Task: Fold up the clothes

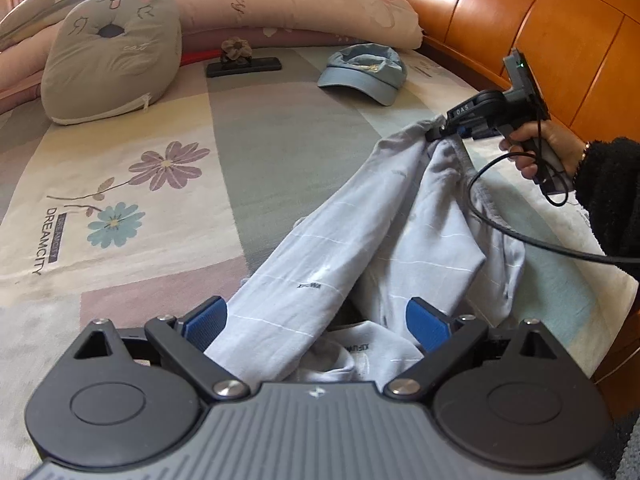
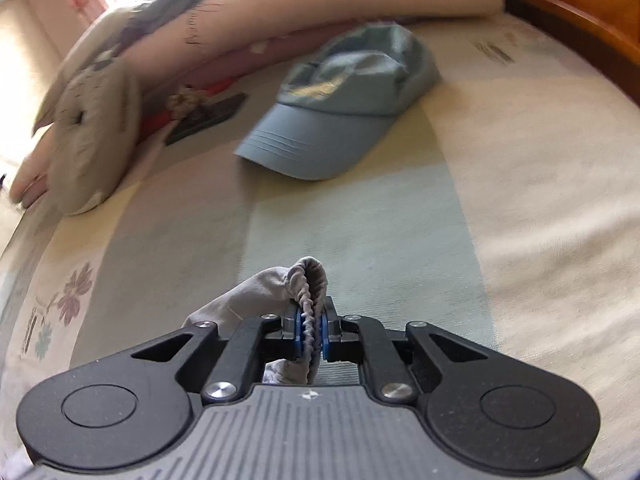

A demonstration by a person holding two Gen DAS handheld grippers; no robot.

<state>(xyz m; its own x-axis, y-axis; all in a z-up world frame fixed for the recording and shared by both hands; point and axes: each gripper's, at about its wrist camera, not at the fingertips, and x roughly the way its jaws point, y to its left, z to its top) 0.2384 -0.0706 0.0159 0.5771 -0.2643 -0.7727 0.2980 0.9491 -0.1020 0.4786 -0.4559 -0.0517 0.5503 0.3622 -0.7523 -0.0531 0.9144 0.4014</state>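
- Right gripper (image 2: 311, 328) pinches the pale blue garment's (image 1: 360, 248) elastic hem, lifted near the cap (image 1: 362, 72).
- Left gripper (image 1: 316, 320) gapes wide, cloth between, unpressed.
- Spreading step; next, left must clamp.

We see the garment (image 1: 320, 264) in pale blue-grey with thin white lines. Cap (image 2: 340, 108) is dusty blue. Bedspread (image 1: 132, 208) has cream, grey and mauve blocks, with purple and teal flowers on the left. Far cushion (image 1: 112, 52) is taupe with a stitched cat face. Headboard (image 1: 540, 12) on the right is orange-brown wood. Gripper pads (image 1: 208, 320) are blue, bodies black.
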